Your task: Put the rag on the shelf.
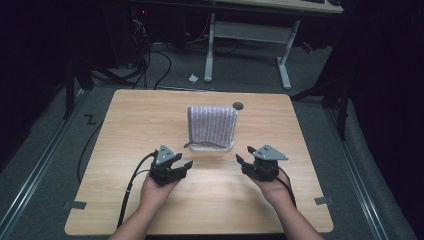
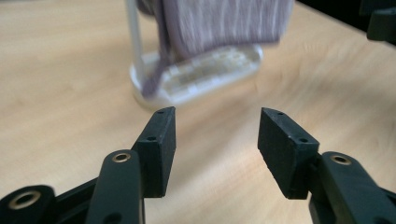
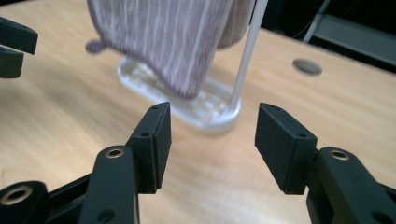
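While a striped cloth (image 1: 212, 124) drapes its white rack (image 1: 214, 146) for reach, each hand-held gripper, left (image 1: 184, 165) and right (image 1: 243, 161), hovers over the bench (image 1: 140, 120), jaws apart.

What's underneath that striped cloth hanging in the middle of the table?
The striped cloth drapes over a white rack, whose ribbed oval base rests on the table and whose thin upright post rises at one end. The bar carrying the cloth is covered by it.

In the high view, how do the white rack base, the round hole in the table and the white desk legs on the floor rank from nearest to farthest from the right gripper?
From the right gripper:
1. White rack base, just ahead, toward the table's middle, under the striped towel.
2. Round hole, near the table's far edge.
3. White desk legs, on the floor beyond the table.
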The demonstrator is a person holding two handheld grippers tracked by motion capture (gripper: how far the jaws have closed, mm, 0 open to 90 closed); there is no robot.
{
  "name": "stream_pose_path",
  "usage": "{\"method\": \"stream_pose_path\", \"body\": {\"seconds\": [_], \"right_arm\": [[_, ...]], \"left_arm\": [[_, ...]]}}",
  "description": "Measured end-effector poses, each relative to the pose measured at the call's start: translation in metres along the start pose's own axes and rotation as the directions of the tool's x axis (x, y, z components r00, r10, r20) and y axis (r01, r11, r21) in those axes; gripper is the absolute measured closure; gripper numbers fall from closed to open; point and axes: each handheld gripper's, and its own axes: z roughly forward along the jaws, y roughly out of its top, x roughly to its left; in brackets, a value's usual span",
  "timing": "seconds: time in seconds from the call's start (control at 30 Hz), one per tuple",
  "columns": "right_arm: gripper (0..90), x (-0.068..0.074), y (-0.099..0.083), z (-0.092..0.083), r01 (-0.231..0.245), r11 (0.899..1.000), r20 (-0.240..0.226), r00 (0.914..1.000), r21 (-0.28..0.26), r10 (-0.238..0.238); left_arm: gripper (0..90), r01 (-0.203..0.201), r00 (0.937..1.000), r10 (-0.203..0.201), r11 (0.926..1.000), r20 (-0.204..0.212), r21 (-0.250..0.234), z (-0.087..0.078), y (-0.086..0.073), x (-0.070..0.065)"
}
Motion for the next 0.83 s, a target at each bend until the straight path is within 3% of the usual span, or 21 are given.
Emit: {"method": "stream_pose_path", "body": {"seconds": [0.03,0.13,0.27,0.33,0.37,0.43,0.5,0.53,0.67,0.83], "right_arm": [[46.1,0.003,-0.011,0.0,-0.01,1.0,-0.005,0.9999,0.013,0.01],[45.8,0.005,-0.021,-0.001,-0.03,0.999,-0.013,0.9995,0.027,0.03],[44.6,0.011,-0.04,-0.003,-0.043,0.997,-0.014,0.9989,0.06,0.044],[42.4,0.015,-0.05,-0.01,-0.046,0.996,-0.009,0.9989,0.071,0.047],[43.6,0.016,-0.056,-0.017,-0.054,0.997,-0.008,0.9984,0.062,0.055],[43.4,0.017,-0.063,-0.031,-0.08,0.995,-0.009,0.9967,0.066,0.081],[43.8,0.013,-0.064,-0.038,-0.064,0.996,-0.01,0.9979,0.059,0.064],[44.1,0.006,-0.068,-0.039,-0.103,0.993,-0.006,0.9946,0.065,0.103],[43.9,0.0,-0.07,-0.033,-0.15,0.985,-0.01,0.9884,0.083,0.152],[43.9,0.001,-0.071,-0.028,-0.135,0.987,-0.01,0.9906,0.09,0.136]], "left_arm": [[44.4,-0.006,0.9999,0.006,0.9999,0.013,0.013,0.0,-0.008,-0.003],[43.4,-0.012,0.9996,0.011,0.9991,0.025,0.041,0.0,-0.019,-0.007],[40.0,0.027,0.9982,-0.034,0.9908,0.05,0.132,-0.008,-0.042,-0.013],[38.3,0.036,0.9972,-0.045,0.9891,0.06,0.143,-0.022,-0.052,-0.02],[39.3,0.029,0.9986,-0.035,0.9897,0.04,0.14,-0.029,-0.054,-0.023],[41.7,0.007,0.9996,-0.009,0.9966,0.026,0.082,-0.042,-0.054,-0.027],[40.8,-0.018,0.9997,0.017,0.9977,0.015,0.066,-0.045,-0.053,-0.026],[40.8,-0.022,0.9997,0.021,0.9978,0.01,0.062,-0.045,-0.052,-0.025],[40.9,-0.016,0.9999,0.016,0.9989,0.004,0.044,-0.044,-0.049,-0.02],[40.8,0.005,1.0,-0.005,0.9989,-0.004,0.047,-0.046,-0.051,-0.013]]}}
